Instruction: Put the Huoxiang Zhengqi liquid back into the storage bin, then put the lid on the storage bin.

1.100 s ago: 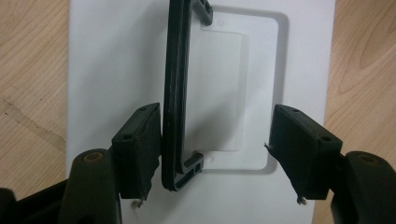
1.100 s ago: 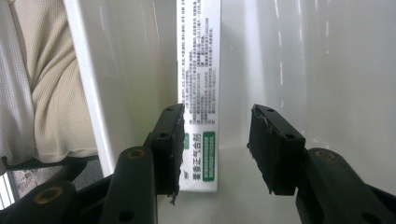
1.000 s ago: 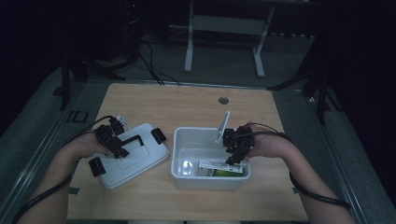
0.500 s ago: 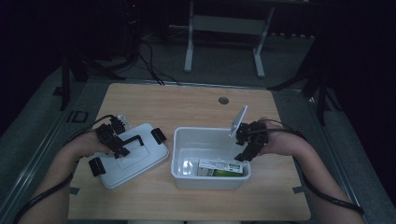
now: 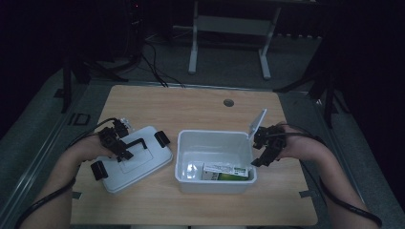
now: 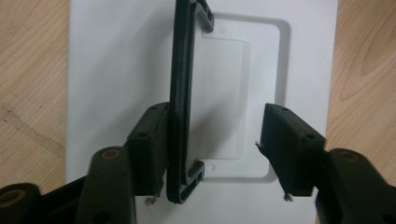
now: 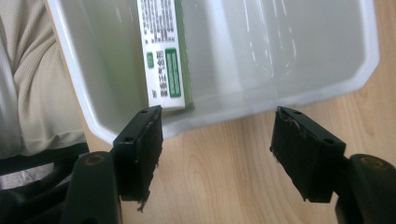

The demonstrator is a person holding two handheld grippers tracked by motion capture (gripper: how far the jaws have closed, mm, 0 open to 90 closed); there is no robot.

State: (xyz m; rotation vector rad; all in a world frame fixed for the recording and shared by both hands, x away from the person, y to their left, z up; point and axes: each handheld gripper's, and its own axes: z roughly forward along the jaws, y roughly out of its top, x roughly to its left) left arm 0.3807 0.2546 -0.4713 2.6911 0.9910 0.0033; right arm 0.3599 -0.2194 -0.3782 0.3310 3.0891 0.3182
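The right gripper (image 5: 265,149) had just drawn back from inside the white bin (image 5: 187,143) to hang beyond its right rim. Its jaws had been spreading and stood apart with nothing between them; in its own view only bare wood showed between the pads. The green-and-white carton (image 5: 225,171) now lay flat on the bin's floor against the near wall, so I judged the drop-off done and the hand free for whatever came next. A flat white grey-topped plate (image 5: 257,125) rode on that gripper.

The left gripper (image 5: 119,143) sat over the white lid (image 5: 143,164), which lay beside the bin on its left. Its jaws had been narrowing around the lid's black handle (image 6: 181,93): one pad lay against the handle, the other stood clear, so no grip was made. That looked to me like the start of picking the lid up to close the bin.

The table (image 5: 200,107) was pale wood with a round grommet hole (image 5: 229,102) near its far edge. The room beyond was dim, with cables on the floor and a grey stand (image 5: 229,28).
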